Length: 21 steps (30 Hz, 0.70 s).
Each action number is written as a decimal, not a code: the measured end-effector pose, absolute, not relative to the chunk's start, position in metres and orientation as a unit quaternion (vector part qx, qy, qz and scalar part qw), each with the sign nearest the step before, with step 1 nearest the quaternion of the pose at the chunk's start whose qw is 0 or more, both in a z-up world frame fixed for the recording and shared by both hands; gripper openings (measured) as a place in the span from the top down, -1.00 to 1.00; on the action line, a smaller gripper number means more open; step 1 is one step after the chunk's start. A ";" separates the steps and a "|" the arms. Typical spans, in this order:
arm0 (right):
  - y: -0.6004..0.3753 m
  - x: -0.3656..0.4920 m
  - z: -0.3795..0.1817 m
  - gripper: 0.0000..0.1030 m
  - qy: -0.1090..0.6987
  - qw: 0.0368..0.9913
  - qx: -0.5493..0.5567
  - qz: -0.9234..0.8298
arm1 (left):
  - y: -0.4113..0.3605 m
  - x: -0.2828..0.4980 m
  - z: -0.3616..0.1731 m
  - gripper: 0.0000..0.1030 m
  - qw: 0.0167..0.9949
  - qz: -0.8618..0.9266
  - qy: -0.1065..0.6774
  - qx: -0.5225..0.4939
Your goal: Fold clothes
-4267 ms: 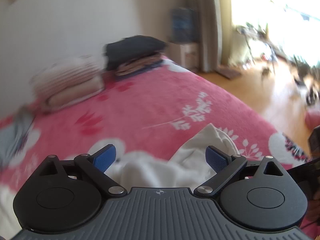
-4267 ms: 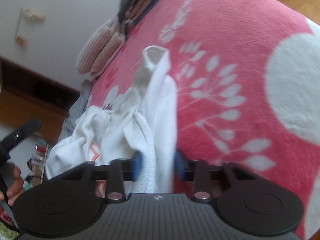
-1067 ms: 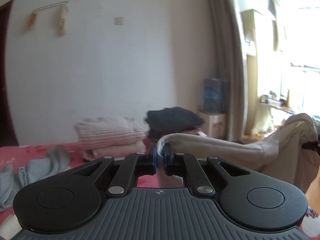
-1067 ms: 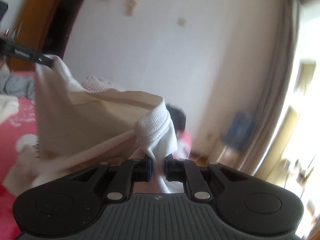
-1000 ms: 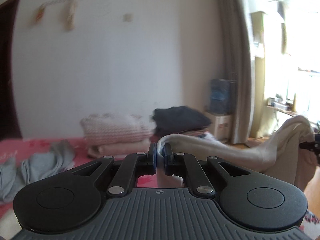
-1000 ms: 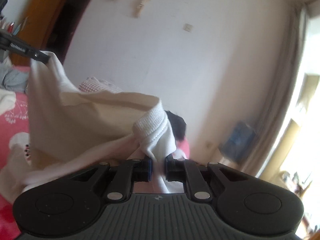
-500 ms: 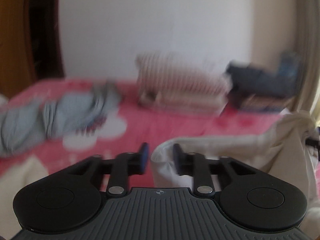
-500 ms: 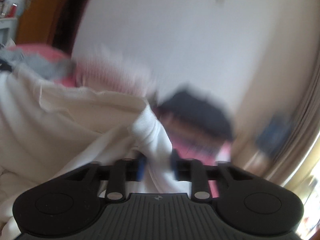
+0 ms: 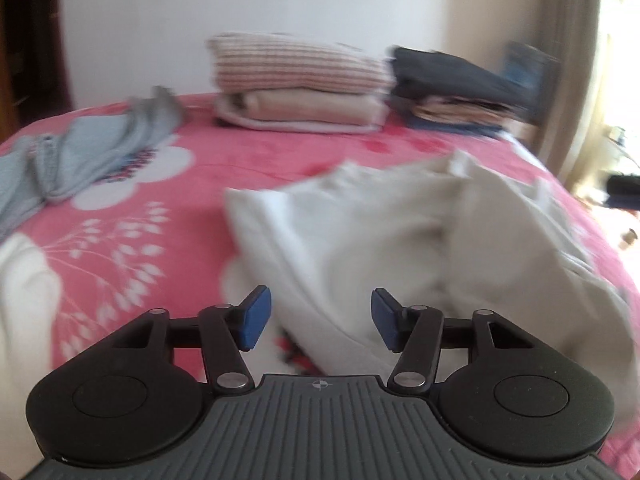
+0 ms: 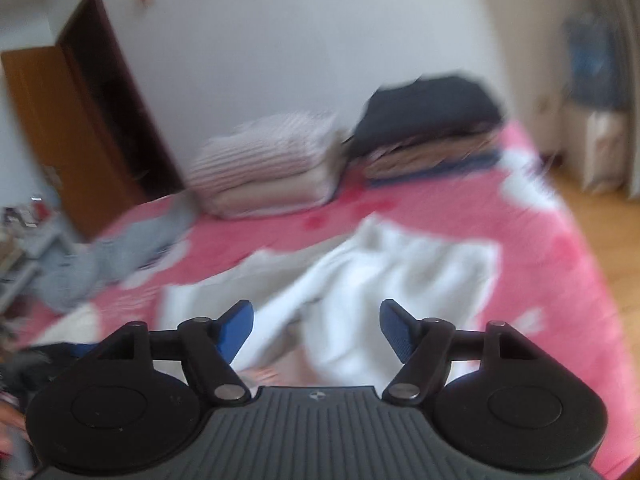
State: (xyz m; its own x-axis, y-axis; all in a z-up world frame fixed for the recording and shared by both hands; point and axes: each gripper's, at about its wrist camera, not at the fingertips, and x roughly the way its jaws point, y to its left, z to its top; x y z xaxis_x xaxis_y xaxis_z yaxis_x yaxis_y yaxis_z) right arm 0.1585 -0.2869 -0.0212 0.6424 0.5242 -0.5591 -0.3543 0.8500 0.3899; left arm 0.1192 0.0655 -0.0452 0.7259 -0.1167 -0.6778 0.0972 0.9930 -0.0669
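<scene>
Motion blur smears the white garment (image 10: 384, 276) in the right wrist view, so its folds and edges cannot be traced; the left wrist view shows the same garment (image 9: 400, 240) soft-edged, its near part hidden behind the left gripper's body; the grey clothing (image 9: 60, 160) runs off the left edge; a pale cloth (image 9: 20, 292) at lower left is cut off, its kind unclear; the dark folded pile (image 10: 428, 120) is blurred.

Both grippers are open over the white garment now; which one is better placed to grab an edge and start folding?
Probably left: the left gripper is open with the white garment edge between its fingers; the right gripper's view is blurrier.
</scene>
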 end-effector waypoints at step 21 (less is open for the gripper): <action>-0.360 0.145 -0.018 0.93 0.235 0.931 0.252 0.117 | 0.049 0.110 -0.050 -0.09 0.932 -0.080 0.352 -0.014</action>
State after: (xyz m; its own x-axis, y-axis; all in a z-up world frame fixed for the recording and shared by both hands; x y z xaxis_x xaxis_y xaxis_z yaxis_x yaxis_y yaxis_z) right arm 0.1454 -0.3603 -0.0179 0.8625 0.3357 -0.3787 -0.0985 0.8454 0.5250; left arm 0.1099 0.0490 -0.0502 0.7388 -0.1595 -0.6548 0.1398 0.9867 -0.0827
